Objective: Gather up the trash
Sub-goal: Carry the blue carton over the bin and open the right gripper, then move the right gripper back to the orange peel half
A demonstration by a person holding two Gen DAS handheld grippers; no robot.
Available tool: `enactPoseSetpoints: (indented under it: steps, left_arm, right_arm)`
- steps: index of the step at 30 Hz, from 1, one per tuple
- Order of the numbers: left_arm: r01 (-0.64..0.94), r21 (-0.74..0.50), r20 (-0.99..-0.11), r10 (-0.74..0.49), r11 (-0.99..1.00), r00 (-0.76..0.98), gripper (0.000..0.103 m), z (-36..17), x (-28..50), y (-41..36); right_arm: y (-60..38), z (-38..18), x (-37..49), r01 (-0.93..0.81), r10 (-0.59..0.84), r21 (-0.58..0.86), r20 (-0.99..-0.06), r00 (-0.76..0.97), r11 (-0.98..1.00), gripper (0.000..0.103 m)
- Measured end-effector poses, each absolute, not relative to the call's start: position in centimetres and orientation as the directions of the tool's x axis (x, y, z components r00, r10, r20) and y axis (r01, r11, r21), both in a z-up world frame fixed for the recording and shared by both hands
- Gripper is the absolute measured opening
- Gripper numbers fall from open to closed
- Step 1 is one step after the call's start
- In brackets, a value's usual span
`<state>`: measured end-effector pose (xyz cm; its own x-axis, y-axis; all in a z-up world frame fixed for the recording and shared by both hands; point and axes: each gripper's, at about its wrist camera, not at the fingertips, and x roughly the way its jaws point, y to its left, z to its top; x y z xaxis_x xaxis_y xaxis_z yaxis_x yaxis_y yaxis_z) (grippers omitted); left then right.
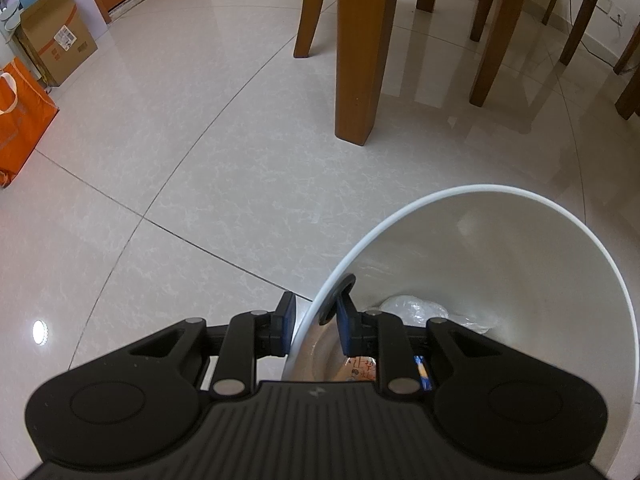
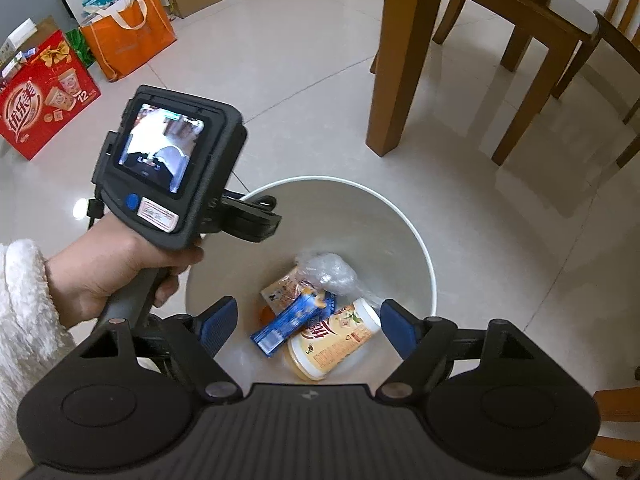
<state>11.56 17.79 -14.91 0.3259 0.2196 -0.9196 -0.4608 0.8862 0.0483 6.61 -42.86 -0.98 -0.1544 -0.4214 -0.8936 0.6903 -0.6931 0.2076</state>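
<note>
- The left gripper [image 1: 312,322] has its jaws drawn in on the rim of the white bin [image 1: 520,192]: one pad outside the wall, the other inside, with the rim and a small black loop at the rim between them. It looks clamped on the rim.
- The right gripper [image 2: 306,326] hangs over the bin's mouth with its jaws wide apart and nothing between them.
- Down in the bin lie the trash items: a blue wrapper [image 2: 294,322], a yellow cup [image 2: 336,340] touching it, a crumpled clear plastic [image 2: 330,270] and a tan packet [image 2: 282,290].
- Risk, as I judge it: the hold on a thin rim is narrow, so a lift or tug could let the bin slip or tilt and spill its load; the wooden table leg [image 2: 394,60] stands just beyond the bin and could be knocked.
- Only the right wrist view shows the full contents, the hand [image 2: 120,272] on the left handle, and the red box [image 2: 44,96] well off from the bin; the left wrist view alone shows the pads astride the rim.
</note>
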Motion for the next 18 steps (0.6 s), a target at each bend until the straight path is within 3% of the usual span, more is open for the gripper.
enactPoseSetpoints:
  steps: [11, 18]
  left_arm:
    - [-0.458, 0.052, -0.919, 0.222, 0.888, 0.326, 0.021, -15.0, 11.6, 17.7]
    - [-0.459, 0.052, -0.919, 0.222, 0.887, 0.326, 0.021, -15.0, 11.6, 17.6]
  right_arm:
    - [-37.9, -2.9, 6.0, 0.764, -0.456, 0.215, -0.882, -0.114, -0.608, 0.083]
    - [-33.3, -7.5, 5.3, 0.768, -0.472, 0.246, -0.878, -0.082, -0.591, 0.088]
